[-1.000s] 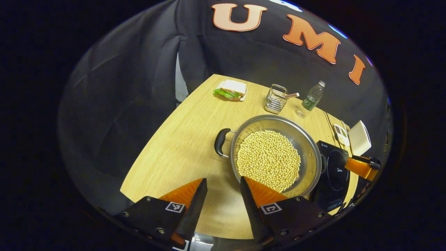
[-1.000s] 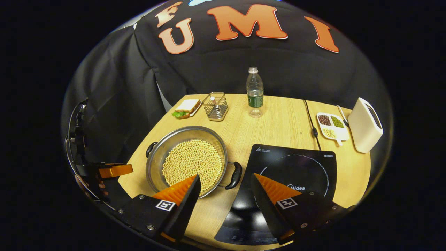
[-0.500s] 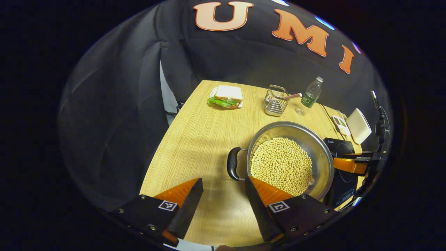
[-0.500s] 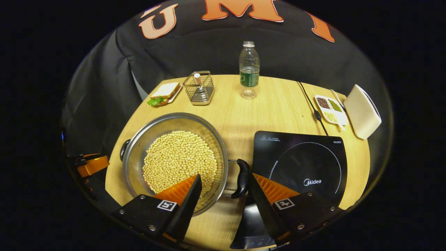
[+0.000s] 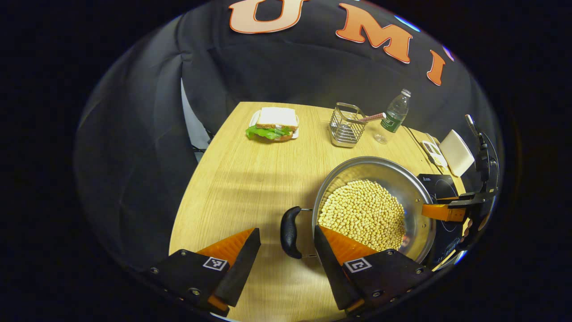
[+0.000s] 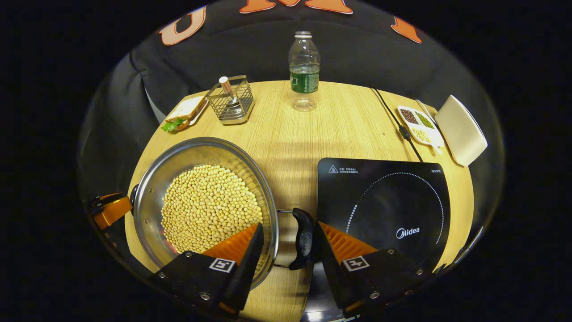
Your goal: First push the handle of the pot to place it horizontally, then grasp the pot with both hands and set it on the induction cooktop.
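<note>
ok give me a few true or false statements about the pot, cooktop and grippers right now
1. The pot sits on the induction cooktop. False: it rests on the table beside it.
2. The pot holds pale beans. True.
3. The right hand-held gripper is shut on a pot handle. False: its fingers are open either side of it.
4. The water bottle stands upright. True.
5. The left hand-held gripper is open. True.

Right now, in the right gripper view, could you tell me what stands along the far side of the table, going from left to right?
Sandwich → wire basket → water bottle → divided dish of beans → white box.
</note>
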### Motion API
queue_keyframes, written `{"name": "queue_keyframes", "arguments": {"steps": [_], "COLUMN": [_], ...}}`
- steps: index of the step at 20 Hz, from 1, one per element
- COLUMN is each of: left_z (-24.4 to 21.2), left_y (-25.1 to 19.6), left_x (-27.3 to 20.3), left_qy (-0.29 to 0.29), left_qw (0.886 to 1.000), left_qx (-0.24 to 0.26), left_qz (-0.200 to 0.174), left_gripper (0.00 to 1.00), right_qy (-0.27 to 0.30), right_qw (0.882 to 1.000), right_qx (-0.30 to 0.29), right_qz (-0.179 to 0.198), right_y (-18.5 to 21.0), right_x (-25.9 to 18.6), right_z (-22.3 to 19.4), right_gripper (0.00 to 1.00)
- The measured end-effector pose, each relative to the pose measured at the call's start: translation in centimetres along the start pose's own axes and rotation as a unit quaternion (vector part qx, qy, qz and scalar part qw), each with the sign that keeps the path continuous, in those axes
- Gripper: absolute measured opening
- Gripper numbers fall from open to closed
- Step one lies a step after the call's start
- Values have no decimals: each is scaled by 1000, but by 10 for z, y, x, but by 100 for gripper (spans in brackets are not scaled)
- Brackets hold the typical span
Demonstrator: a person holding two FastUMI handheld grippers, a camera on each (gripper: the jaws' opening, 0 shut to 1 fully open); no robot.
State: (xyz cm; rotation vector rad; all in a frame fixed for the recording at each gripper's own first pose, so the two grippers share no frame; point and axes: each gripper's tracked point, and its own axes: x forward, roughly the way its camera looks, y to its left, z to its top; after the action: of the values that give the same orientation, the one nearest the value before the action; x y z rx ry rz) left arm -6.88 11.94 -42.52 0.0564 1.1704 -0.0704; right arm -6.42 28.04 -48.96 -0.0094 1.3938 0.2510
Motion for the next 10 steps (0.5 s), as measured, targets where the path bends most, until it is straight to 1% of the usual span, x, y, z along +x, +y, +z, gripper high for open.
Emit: {"name": "queue_keyframes", "arguments": {"steps": [2, 3, 6, 10], "left_z": [0, -1, -4, -10], "left_y": [-11, -15, -15, -19], "left_x": [7, 10, 23, 35], "left_qy": [2, 4, 16, 31], "left_qw": [1000, 1000, 1000, 999], "left_qx": [-3, -4, -6, -4], "left_qz": [-18, -23, -16, -19], "left_gripper": [80, 80, 80, 80], "right_qy": [9, 14, 25, 30], "right_qw": [1000, 1000, 1000, 999], "right_qx": [1, 6, 9, 16], "right_qz": [6, 9, 16, 18], "right_y": [-1, 0, 1, 4], "right_x": [5, 8, 15, 25], "right_z": [-3, -4, -7, -10], "right_gripper": [69, 66, 65, 65]}}
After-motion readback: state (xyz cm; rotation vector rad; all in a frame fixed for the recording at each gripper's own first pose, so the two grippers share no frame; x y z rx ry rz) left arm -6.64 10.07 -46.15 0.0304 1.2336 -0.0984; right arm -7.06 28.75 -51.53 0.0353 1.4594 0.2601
